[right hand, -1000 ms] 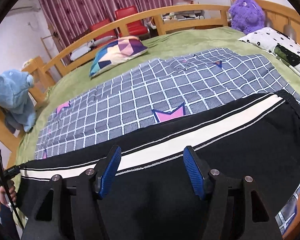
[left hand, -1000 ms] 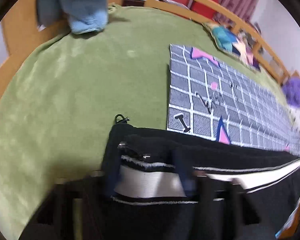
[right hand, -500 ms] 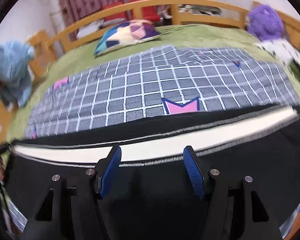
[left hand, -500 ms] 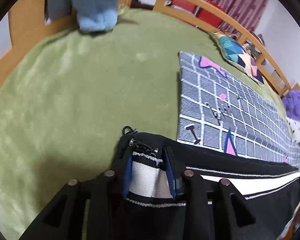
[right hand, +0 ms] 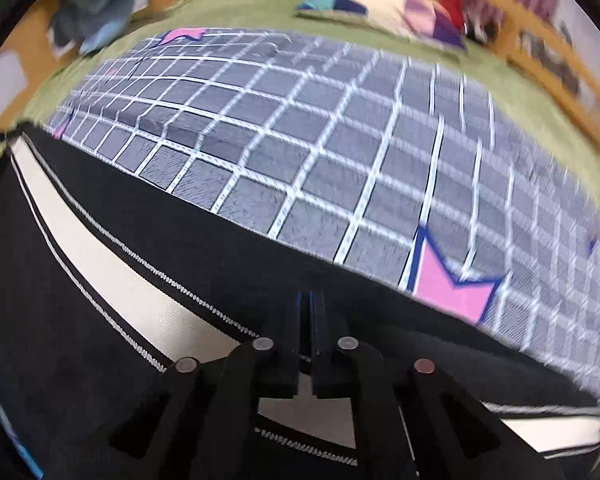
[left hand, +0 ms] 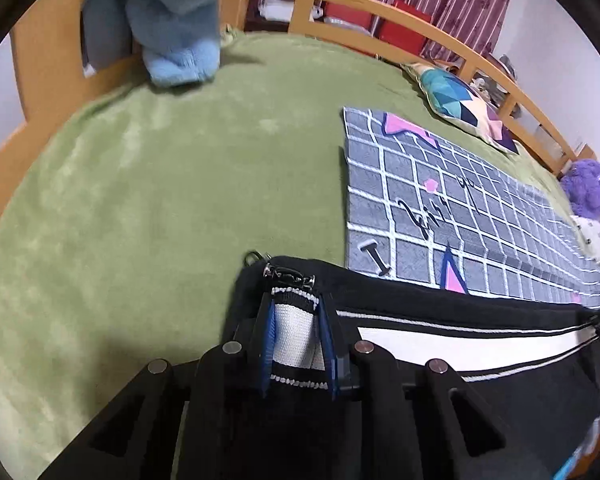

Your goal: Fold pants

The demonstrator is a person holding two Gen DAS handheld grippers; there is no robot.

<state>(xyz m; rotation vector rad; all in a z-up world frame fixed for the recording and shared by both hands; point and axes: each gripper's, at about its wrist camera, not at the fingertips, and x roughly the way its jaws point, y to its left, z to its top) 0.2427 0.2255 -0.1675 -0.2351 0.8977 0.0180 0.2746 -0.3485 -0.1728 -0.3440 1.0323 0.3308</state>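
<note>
Black pants with a wide white side stripe lie flat along the near edge of the bed. My left gripper is closing on the pants' left end. Its blue pads press on the white stripe just below a small metal clasp. In the right wrist view the pants run from upper left to lower right. My right gripper is shut, its tips down on the black cloth past the stripe. Whether cloth is caught between them I cannot tell.
A grey checked blanket with pink shapes lies beyond the pants on the green bed cover. A blue plush, a colourful pillow and a purple plush sit along the wooden bed rail.
My left gripper's jaws have narrowed onto the white stripe at the pants' end. My right gripper has dropped, rolled and gone from wide open to shut over the pants.
</note>
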